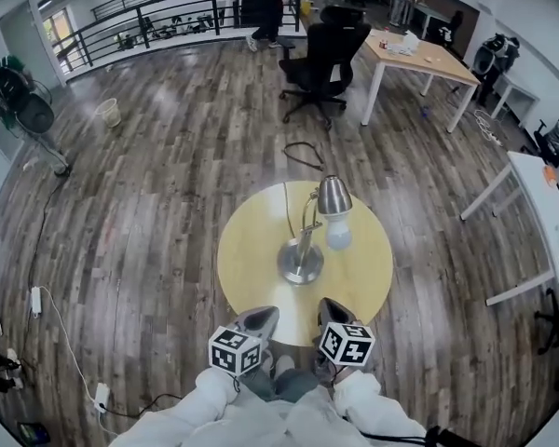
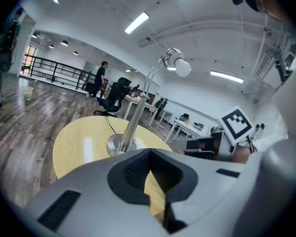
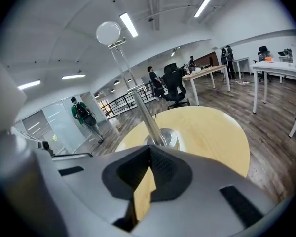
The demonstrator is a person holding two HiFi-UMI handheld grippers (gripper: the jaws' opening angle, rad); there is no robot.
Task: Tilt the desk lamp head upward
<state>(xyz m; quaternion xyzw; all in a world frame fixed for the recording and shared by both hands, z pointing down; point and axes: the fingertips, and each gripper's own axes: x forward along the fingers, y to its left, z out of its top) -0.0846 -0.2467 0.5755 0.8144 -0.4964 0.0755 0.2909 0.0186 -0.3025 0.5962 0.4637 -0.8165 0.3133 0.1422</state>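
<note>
1. Left claw (image 2: 149, 153): closed. The pads meet at the tip and hold nothing. Only a sliver of pale worktop shows through the slit behind them.
2. Right claw (image 3: 150, 151): also closed and empty, with the same pale sliver behind its tip.
3. Pose: both claws are held low at the near edge of the round pale-yellow wooden worktop (image 1: 252, 250). They sit side by side, noses aimed at the lamp, and neither touches it. The left marker cube (image 1: 235, 350) and the right marker cube (image 1: 346, 343) face up toward the head camera. White sleeves (image 1: 261, 417) run back from them to the bottom of the head view.
4. Task item: the silver metal desk lamp (image 1: 307, 231) stands upright near the middle of the worktop on its round metal base (image 1: 301, 261). Its neck curves over at the top. The lamp head (image 1: 334, 196) hangs on the far right side of the base, well apart from both claws. Its white bulb (image 1: 338, 236) faces down toward the worktop.
5. Hidden or unclear:
   - The hands holding the claws are covered by the cubes and sleeves.
   - The head view shows the claws from behind, so the pad contact reads only in the gripper views.
   - In the right gripper view the bulb is a white disc seen from below, and the shade behind it is mostly covered.
   - A thin black cable (image 1: 286, 203) crosses the worktop's far edge to a loop on the wood floor. Its end cannot be made out.
</note>
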